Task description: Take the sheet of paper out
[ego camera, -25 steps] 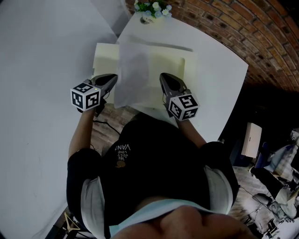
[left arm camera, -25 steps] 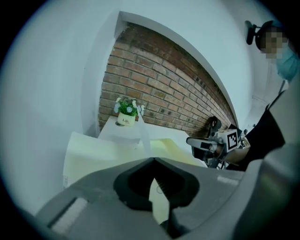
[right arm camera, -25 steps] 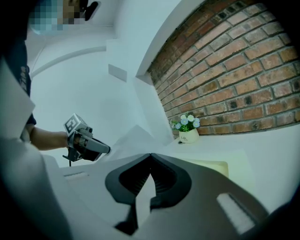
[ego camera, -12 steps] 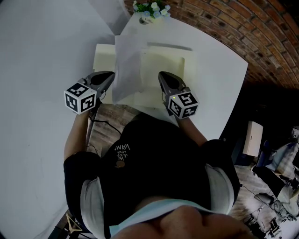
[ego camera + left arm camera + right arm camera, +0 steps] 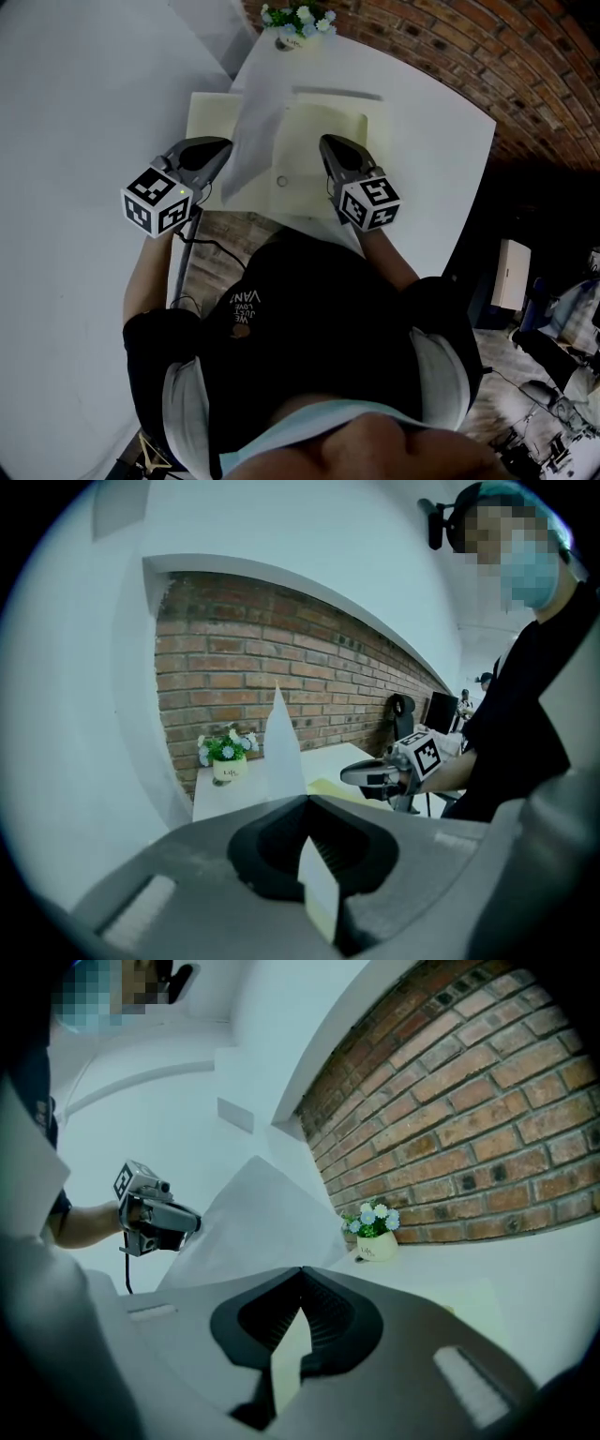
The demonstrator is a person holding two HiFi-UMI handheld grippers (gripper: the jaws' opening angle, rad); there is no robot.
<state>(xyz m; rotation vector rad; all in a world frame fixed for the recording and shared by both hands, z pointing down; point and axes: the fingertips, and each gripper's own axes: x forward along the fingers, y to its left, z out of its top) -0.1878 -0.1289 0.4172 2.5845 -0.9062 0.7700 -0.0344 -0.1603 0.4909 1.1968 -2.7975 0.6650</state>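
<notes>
**A:** Why the two grips at once?

**B:** It looks like one anchors while the other pulls. The right gripper is clamped shut on the near edge of the pale yellow envelope, and a cream strip shows between its jaws. I judge that this pins the envelope flat on the white counter. The left gripper is also fully closed, nipping a near corner of the sheet of paper so it can be drawn free.

**A:** Where is the sheet?

**B:** It is up off the counter, over the envelope's left half, between the two grippers. I cannot tell whether its far end is tucked inside or already clear.

**A:** Which way does it run?

**B:** Its long axis goes from the left gripper away toward the flower pot at the far end of the counter. The sheet is not lying flat. It stands tilted on its side, and in the left gripper view it shows as a narrow upright sliver rising to a point. Its broad face is turned toward the right gripper.

**A:** What is the risk?

**B:** With only one corner pinched, I expect the thin sheet could flop or crease.
</notes>
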